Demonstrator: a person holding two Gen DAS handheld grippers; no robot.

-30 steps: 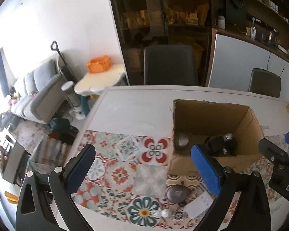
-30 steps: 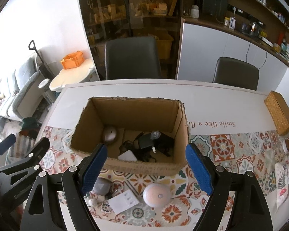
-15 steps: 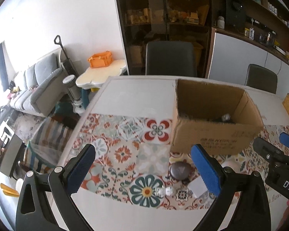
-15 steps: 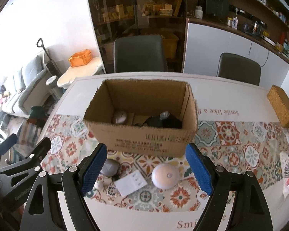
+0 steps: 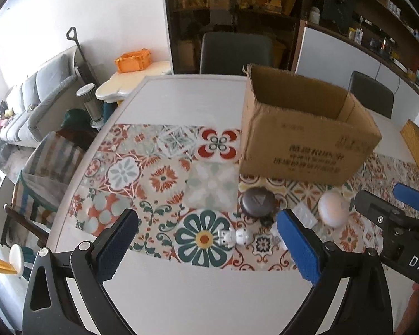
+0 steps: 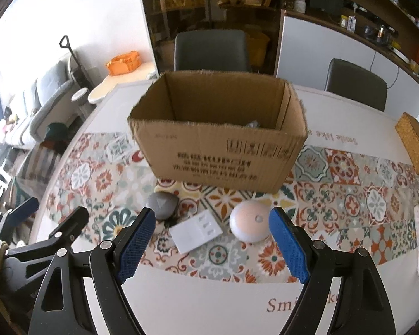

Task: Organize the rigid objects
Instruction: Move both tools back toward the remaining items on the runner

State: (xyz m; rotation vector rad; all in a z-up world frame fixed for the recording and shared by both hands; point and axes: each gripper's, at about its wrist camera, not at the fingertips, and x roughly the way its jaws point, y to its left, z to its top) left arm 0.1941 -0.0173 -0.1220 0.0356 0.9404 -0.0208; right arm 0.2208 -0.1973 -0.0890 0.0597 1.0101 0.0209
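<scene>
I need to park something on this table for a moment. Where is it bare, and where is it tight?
Free: the patterned runner left of the cardboard box, and the plain white strip at the near edge. Crowded: just in front of the box, where the grey puck, white card and white dome sit close together.

A white table (image 5: 181, 103) with a patterned tile-print runner (image 5: 164, 173) fills the foreground. Two dark grey chairs (image 6: 212, 48) stand at its far edge, the second (image 6: 356, 83) off to the right. Behind them rise a glass-fronted dark cabinet (image 6: 209, 5) and a white cupboard (image 6: 321, 44) under cluttered wooden shelves (image 5: 377, 36). To the left, against a plain white wall (image 5: 97, 8), sit a grey sofa (image 5: 33, 97) and a small cream side table (image 5: 131, 83) bearing what looks like an orange basket (image 5: 132, 60). Bright daylight comes from the left.
</scene>
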